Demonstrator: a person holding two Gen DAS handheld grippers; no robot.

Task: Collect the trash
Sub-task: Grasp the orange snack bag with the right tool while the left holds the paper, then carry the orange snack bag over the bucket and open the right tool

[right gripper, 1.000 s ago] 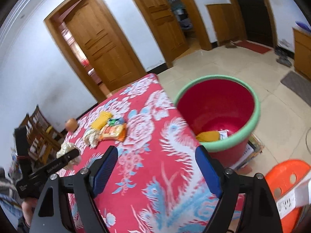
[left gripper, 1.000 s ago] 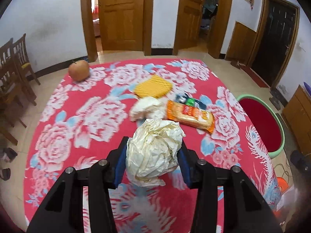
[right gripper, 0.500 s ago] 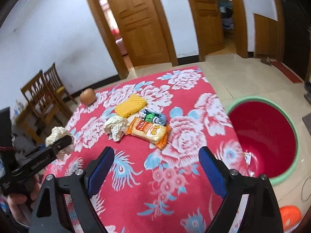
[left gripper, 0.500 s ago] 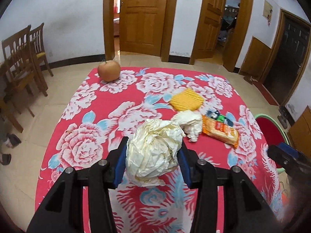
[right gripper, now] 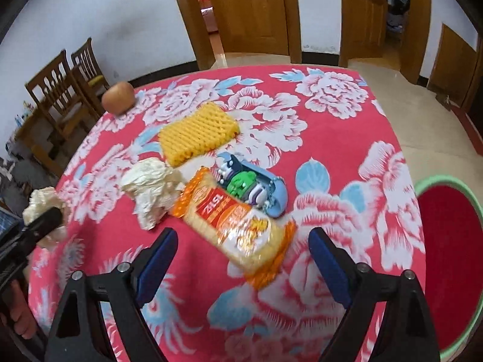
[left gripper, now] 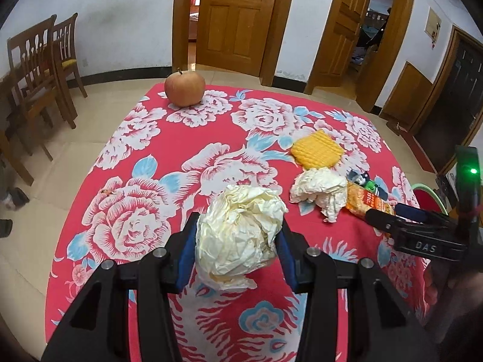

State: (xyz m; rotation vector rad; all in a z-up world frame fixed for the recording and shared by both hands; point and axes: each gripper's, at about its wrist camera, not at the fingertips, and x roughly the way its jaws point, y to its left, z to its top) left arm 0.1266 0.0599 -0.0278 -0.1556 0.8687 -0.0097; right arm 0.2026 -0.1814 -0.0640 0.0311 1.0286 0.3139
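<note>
Left tongs (left gripper: 237, 235) grip a crumpled paper ball (left gripper: 240, 232) above the floral surface (left gripper: 151, 163); right tongs (right gripper: 241, 256) hang spread wide over an orange snack packet (right gripper: 238, 226).

A crumpled cream paper ball (left gripper: 240, 232) sits pinched between my left pads. On the tablecloth (right gripper: 332, 120), toward its right edge: another crumpled paper wad (right gripper: 151, 187), touching an orange snack packet (right gripper: 238, 226) lying flat.

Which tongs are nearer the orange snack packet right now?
Right. The right tongs hang open just over the orange snack packet; the left tongs, gripping a crumpled paper ball, are further off.
</note>
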